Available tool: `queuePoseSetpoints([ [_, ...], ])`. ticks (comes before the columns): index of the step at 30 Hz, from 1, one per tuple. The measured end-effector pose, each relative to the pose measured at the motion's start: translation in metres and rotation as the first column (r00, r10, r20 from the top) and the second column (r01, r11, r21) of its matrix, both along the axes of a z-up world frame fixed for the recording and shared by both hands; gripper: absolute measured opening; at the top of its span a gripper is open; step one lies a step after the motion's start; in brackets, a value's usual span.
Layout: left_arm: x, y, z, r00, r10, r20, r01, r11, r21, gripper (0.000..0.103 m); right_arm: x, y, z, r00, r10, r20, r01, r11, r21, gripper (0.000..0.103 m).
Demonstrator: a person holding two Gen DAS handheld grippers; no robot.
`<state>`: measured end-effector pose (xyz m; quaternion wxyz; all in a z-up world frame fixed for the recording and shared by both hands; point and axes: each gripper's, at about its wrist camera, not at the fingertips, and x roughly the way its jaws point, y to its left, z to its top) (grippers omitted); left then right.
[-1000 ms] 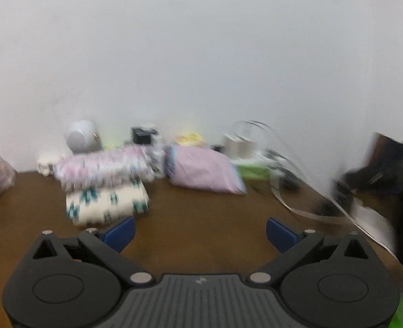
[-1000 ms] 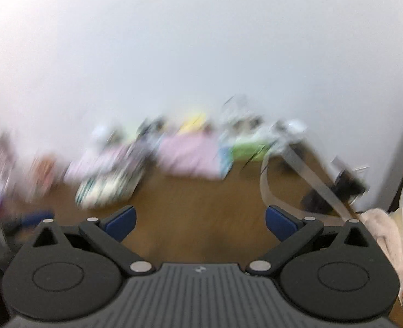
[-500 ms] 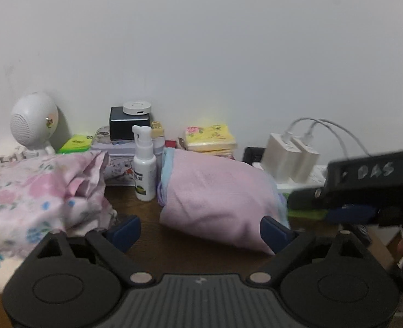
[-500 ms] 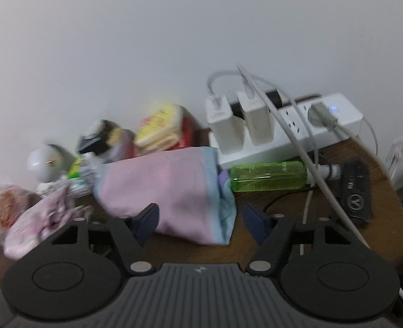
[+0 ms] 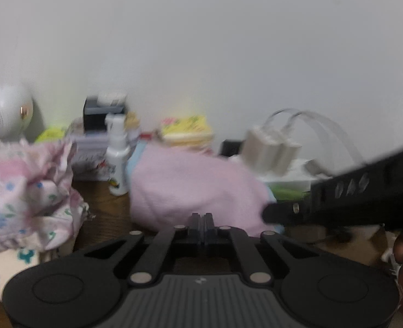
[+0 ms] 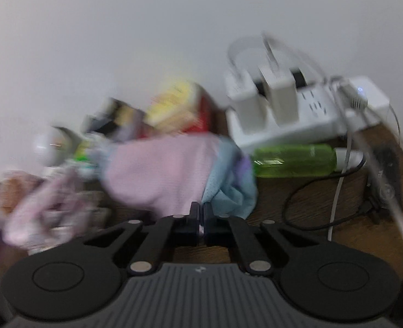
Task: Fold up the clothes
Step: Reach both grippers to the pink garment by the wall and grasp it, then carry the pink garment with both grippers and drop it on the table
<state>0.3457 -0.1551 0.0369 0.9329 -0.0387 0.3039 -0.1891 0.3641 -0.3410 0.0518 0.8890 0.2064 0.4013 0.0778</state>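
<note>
Pink knitted folded garment with blue edge (image 5: 190, 183) on brown wooden table (image 5: 103, 207), at twelve o'clock of both grippers, left gripper (image 5: 201, 220) clenched at its near edge, right gripper (image 6: 200, 213) pinching its hem, both having just closed, angled downward.

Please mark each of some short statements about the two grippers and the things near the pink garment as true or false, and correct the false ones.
1. The jaws of the left gripper stand wide apart. False: they are closed together at the near edge of the pink garment.
2. The green bottle lies on its side in front of the white power strip. True.
3. The right gripper is closed at the garment's near edge, where the pink meets the blue trim. True.
4. The white spray bottle lies flat on the wooden table. False: it stands upright, left of the pink garment.
</note>
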Motion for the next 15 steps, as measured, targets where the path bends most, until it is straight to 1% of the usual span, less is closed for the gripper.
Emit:
queuePoseSetpoints([
  [2, -0.03, 0.007, 0.022, 0.998, -0.028, 0.051, 0.03, 0.999, -0.037, 0.001, -0.032, 0.006, 0.033, 0.997, 0.045, 0.064, -0.046, 0.999, 0.022, 0.002],
  [3, -0.045, 0.01, 0.033, 0.996, -0.041, 0.077, 0.045, 0.998, -0.054, 0.001, -0.049, 0.011, 0.05, 0.993, 0.067, 0.098, -0.069, 0.997, 0.022, 0.002],
  [4, -0.064, 0.016, 0.043, 0.994, -0.049, 0.098, 0.058, 0.994, -0.088, 0.001, -0.069, 0.017, 0.067, 0.986, 0.09, 0.137, -0.093, 0.996, 0.01, 0.002],
  [6, -0.103, 0.033, 0.059, 0.99, -0.063, 0.125, 0.083, 0.984, -0.159, 0.002, -0.116, 0.029, 0.101, 0.965, 0.143, 0.22, -0.144, 0.989, -0.013, 0.002],
  [8, -0.145, 0.055, 0.076, 0.986, -0.074, 0.15, 0.103, 0.975, -0.197, 0.002, -0.165, 0.041, 0.131, 0.938, 0.186, 0.292, -0.191, 0.982, -0.011, 0.001],
  [10, -0.192, 0.079, 0.097, 0.976, -0.075, 0.206, 0.116, 0.973, -0.199, 0.008, -0.211, 0.053, 0.161, 0.905, 0.218, 0.366, -0.227, 0.974, -0.019, 0.001],
  [11, -0.215, 0.091, 0.106, 0.969, -0.066, 0.24, 0.115, 0.974, -0.196, 0.009, -0.234, 0.058, 0.175, 0.886, 0.232, 0.401, -0.244, 0.969, -0.022, 0.001],
  [12, -0.236, 0.104, 0.114, 0.965, -0.053, 0.258, 0.107, 0.974, -0.199, 0.009, -0.256, 0.063, 0.188, 0.868, 0.242, 0.433, -0.259, 0.966, -0.02, 0.001],
  [14, -0.275, 0.13, 0.129, 0.963, -0.028, 0.268, 0.086, 0.975, -0.206, 0.009, -0.292, 0.072, 0.21, 0.834, 0.253, 0.49, -0.283, 0.959, -0.013, 0.001],
  [15, -0.29, 0.14, 0.133, 0.964, -0.018, 0.266, 0.072, 0.978, -0.196, 0.01, -0.305, 0.076, 0.215, 0.824, 0.253, 0.506, -0.289, 0.957, -0.008, 0.001],
])
